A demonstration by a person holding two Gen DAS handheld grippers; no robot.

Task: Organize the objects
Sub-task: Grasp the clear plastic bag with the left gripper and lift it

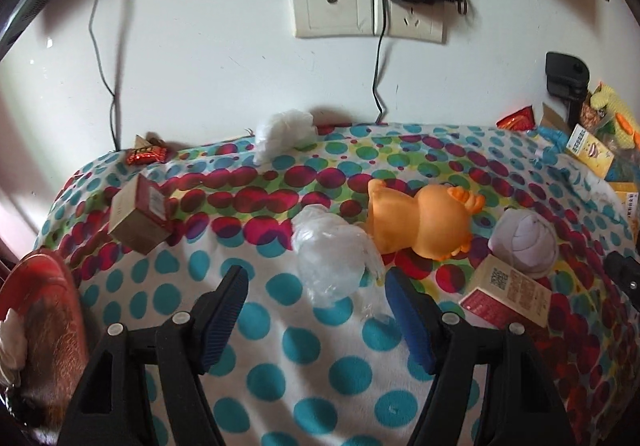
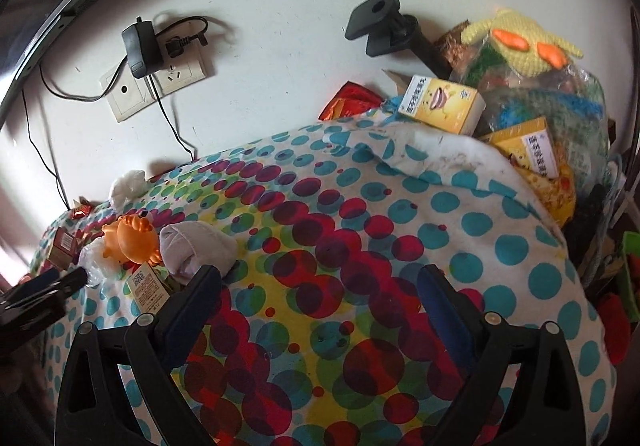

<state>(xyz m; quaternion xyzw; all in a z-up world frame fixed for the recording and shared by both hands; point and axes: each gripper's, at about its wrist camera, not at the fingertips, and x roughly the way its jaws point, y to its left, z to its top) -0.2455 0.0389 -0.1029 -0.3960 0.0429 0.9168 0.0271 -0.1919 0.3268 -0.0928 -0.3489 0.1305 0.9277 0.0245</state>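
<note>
On the dotted cloth (image 1: pixel 304 366) lie an orange rubber duck (image 1: pixel 424 222) on its side, a rolled pale sock (image 1: pixel 524 242), a carton with a QR code (image 1: pixel 508 294), a brown and red box (image 1: pixel 138 214) and a crumpled clear plastic bag (image 1: pixel 332 258). My left gripper (image 1: pixel 316 306) is open, and the bag sits just beyond its fingertips, untouched by the pads. My right gripper (image 2: pixel 320 278) is open over bare cloth (image 2: pixel 340 326), with the sock (image 2: pixel 196 250), duck (image 2: pixel 132 242) and carton (image 2: pixel 148 286) off to its left.
A white wad (image 1: pixel 284 134) and a red wrapper (image 1: pixel 146 155) lie by the wall. At the right stands a pile: yellow boxes (image 2: pixel 440 102), a knitted yellow toy (image 2: pixel 520 42), a black stand (image 2: pixel 380 30). A red dish (image 1: pixel 44 318) sits at the left edge.
</note>
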